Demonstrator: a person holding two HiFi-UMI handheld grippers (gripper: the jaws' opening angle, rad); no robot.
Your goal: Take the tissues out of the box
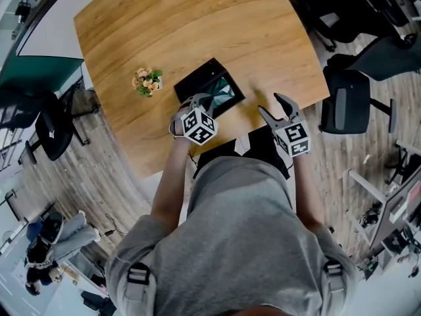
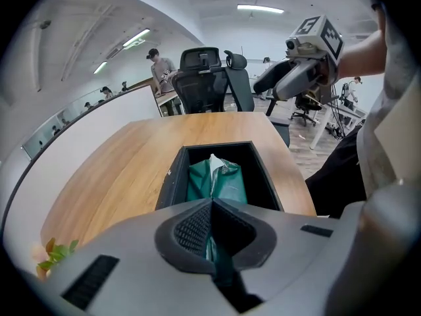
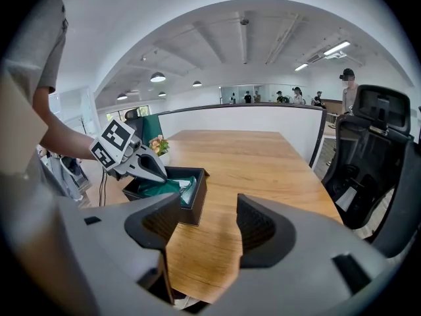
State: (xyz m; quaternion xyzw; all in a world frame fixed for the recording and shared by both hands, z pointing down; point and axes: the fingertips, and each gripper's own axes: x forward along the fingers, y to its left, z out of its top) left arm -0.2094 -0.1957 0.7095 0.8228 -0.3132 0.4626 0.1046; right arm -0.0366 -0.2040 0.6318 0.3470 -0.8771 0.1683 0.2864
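An open black box [image 1: 197, 78] lies on the wooden table [image 1: 164, 25], and a green tissue pack [image 1: 222, 92] with a white tissue tip showing sits inside it. My left gripper [image 1: 199, 99] is at the near end of the box. In the left gripper view its jaws [image 2: 212, 206] are closed together with a thin fold of the green pack [image 2: 217, 180] pinched between them. My right gripper [image 1: 271, 104] hovers to the right of the box over bare table, well apart from it. The right gripper view shows its jaws [image 3: 207, 219] spread wide with nothing between them.
A small pot of flowers [image 1: 147, 81] stands left of the box. The table's near edge runs just under both grippers. Black office chairs [image 1: 348, 101] stand off the right corner, another chair [image 2: 204, 78] at the far end. People stand in the background.
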